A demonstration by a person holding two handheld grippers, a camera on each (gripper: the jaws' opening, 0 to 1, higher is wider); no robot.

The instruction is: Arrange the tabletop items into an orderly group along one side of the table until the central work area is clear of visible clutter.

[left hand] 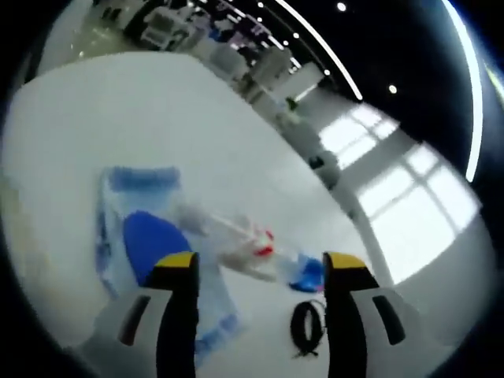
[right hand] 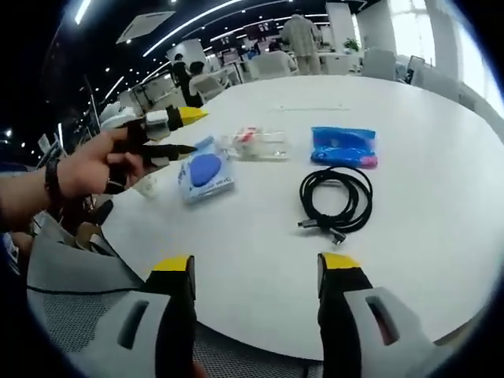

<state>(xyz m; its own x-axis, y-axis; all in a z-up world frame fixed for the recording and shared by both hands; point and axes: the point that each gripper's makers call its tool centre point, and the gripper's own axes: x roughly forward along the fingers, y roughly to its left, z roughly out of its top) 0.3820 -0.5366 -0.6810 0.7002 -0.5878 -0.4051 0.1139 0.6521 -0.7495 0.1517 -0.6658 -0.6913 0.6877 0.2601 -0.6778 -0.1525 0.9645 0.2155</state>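
Observation:
On the white table lie a clear packet with a blue round pad, a clear bag with red and white bits, a blue pouch and a coiled black cable. A hand holds my left gripper open just left of the pad packet. My right gripper stands open over the near table edge, short of the cable. The blurred left gripper view looks past the open left gripper at the pad packet, clear bag, blue pouch and cable.
A grey mesh chair back sits below the table's near edge. Far off are desks, chairs and people standing. Bright windows lie beyond the table. Bare white tabletop stretches past the items.

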